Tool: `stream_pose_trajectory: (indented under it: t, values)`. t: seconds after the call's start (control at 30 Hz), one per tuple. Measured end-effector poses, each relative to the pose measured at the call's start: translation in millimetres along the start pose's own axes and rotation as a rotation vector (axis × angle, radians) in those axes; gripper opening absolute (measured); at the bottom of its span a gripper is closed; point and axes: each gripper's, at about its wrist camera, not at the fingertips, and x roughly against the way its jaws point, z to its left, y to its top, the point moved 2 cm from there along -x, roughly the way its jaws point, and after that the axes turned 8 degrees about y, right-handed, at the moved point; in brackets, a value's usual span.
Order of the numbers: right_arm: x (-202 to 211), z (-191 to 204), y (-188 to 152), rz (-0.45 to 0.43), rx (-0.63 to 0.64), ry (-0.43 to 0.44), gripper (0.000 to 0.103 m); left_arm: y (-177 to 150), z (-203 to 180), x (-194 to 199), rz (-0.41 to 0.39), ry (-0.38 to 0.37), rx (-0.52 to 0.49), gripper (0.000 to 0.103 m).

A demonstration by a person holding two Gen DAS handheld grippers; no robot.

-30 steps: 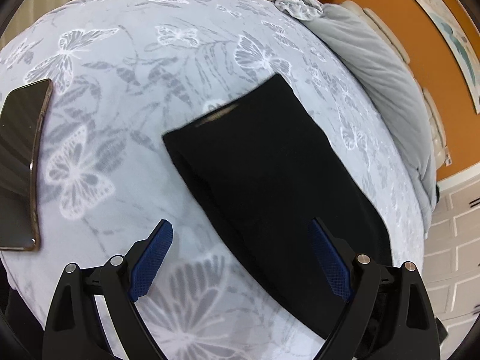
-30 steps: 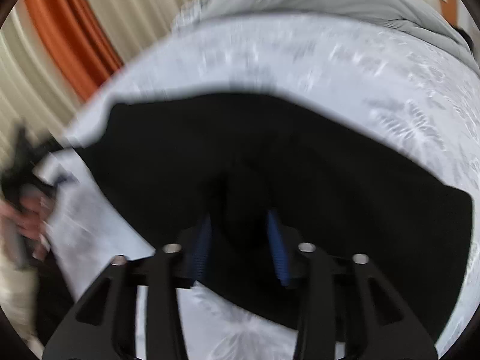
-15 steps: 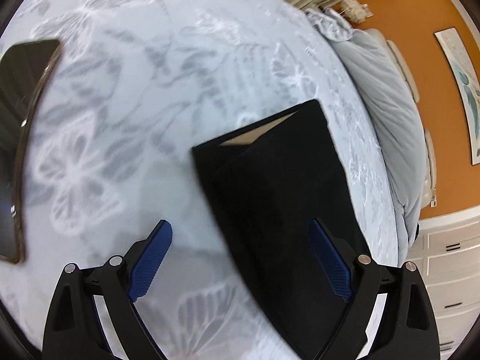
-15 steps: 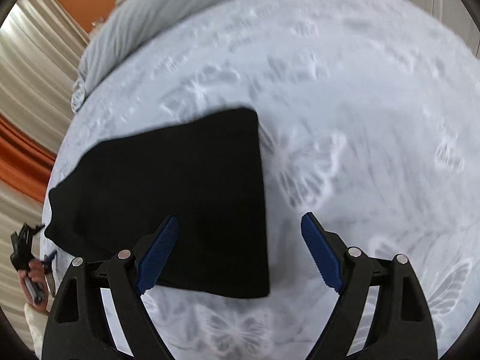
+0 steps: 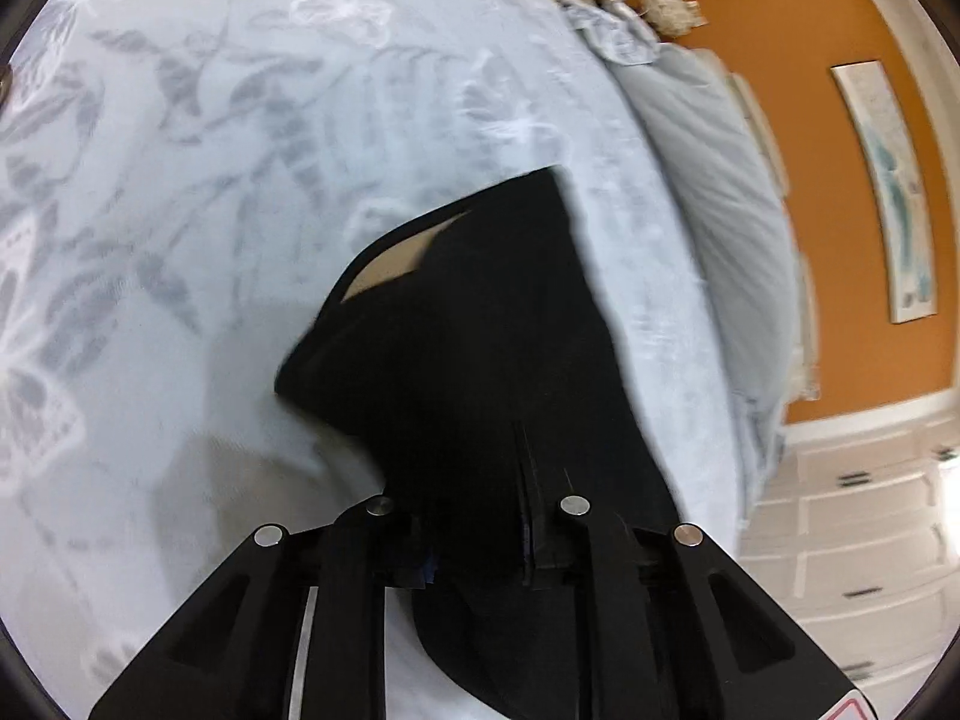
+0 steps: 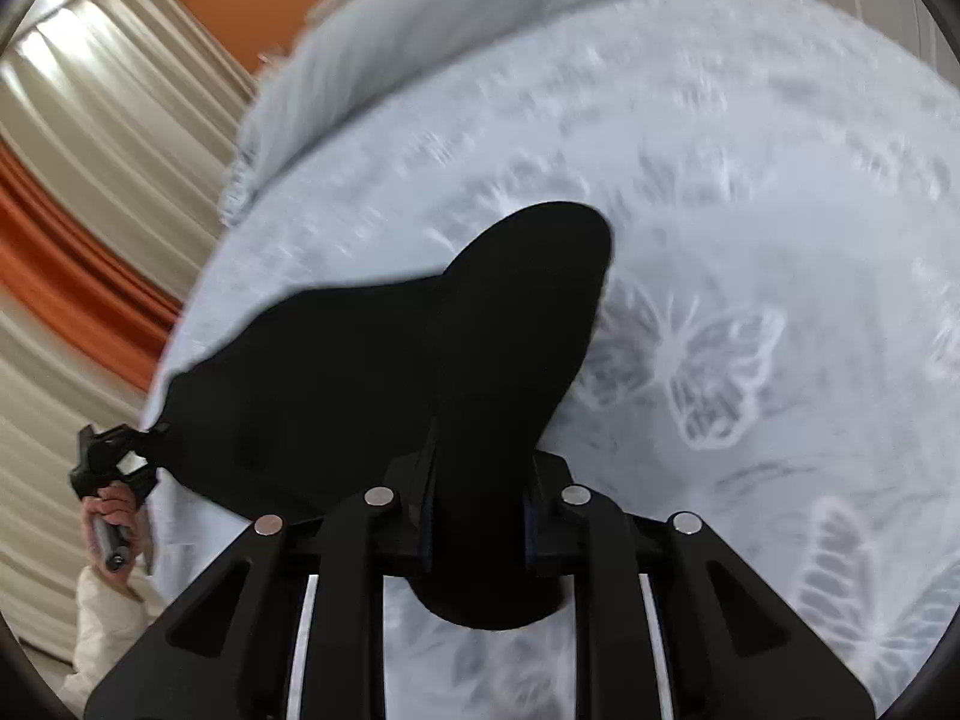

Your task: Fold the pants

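Both claws pinching the folded black fabric pants on the bed.

Left claw [image 5: 480,531]: jaws have just closed, black cloth bunched between them, lower centre of left wrist view. Folded black fabric pants [image 5: 480,330] run from there up to mid-frame; tan inner lining exposed at the upper edge. Pants lie on the pale bedspread with grey butterfly print [image 5: 210,180]. Right claw [image 6: 480,531]: jaws have just closed, gripping a raised fold of the same pants [image 6: 336,396], lower centre of right wrist view. Far corner of pants at left edge meets the left claw, held by a hand [image 6: 114,510]. Grey quilted duvet [image 5: 720,180] at right; orange wall [image 5: 828,240] behind.
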Motion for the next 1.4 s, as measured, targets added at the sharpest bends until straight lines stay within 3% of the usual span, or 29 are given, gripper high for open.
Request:
stream_pose_trajectory:
  t: [0.13,0.2,0.27,0.33,0.4,0.47,0.5,0.6,0.77,0.87,0.9,0.93,0.97,1.0,1.03,1.1,1.2,1.33,1.4]
  values:
    - [57,-5,-7,-0.047,-0.010,0.013,0.018,-27,-28,46,0.045,-0.079,-0.155,0.015]
    - [75,-28,-25,-0.026,-0.017,-0.077,0.021,-45,-27,53,0.071,-0.063,-0.220,0.016]
    - [69,-63,-45,0.054,-0.080,-0.181,0.031,-68,-12,40,0.149,0.021,-0.252,0.017]
    - [65,-93,-59,0.122,-0.164,-0.395,0.032,-82,7,19,0.211,0.115,-0.222,0.018]
    - [83,-77,-50,0.005,-0.101,-0.371,0.033,-85,21,10,0.213,0.126,-0.161,0.025]
    - [97,-46,-43,-0.116,-0.015,-0.294,0.052,-84,23,16,0.195,0.105,-0.125,0.030]
    - [96,-26,-42,-0.141,0.034,-0.232,0.064,-84,25,19,0.180,0.109,-0.109,0.039]
    - [61,18,-46,-0.061,0.140,-0.106,0.064,-87,30,22,0.155,0.068,-0.044,0.054]
    - [-42,94,-87,0.190,0.391,-0.115,0.064,-86,23,19,0.138,0.038,-0.020,0.070]
    - [-86,115,-122,0.272,0.537,-0.212,0.056,-86,15,15,0.117,0.050,-0.055,0.066]
    - [-90,120,-124,0.256,0.563,-0.236,0.054,-87,12,15,0.106,0.069,-0.081,0.053]
    - [-92,125,-124,0.242,0.576,-0.236,0.039,-89,11,15,0.103,0.094,-0.105,0.045]
    - [-90,129,-120,0.231,0.551,-0.220,0.019,-90,11,15,0.106,0.108,-0.116,0.031]
    - [-84,128,-114,0.213,0.516,-0.208,0.017,-88,11,13,0.110,0.112,-0.115,0.022]
    - [-78,129,-106,0.183,0.471,-0.177,0.017,-87,12,13,0.114,0.092,-0.102,0.021]
    - [-77,138,-96,0.155,0.461,-0.159,0.017,-85,11,17,0.109,0.064,-0.090,0.020]
    - [-110,126,-103,0.270,0.447,-0.164,0.023,-85,5,20,0.088,0.086,-0.130,0.020]
    - [-95,138,-98,0.230,0.469,-0.129,0.030,-85,0,20,0.068,0.092,-0.138,0.020]
    - [-88,134,-91,0.205,0.442,-0.095,0.052,-84,-4,20,0.060,0.094,-0.135,0.020]
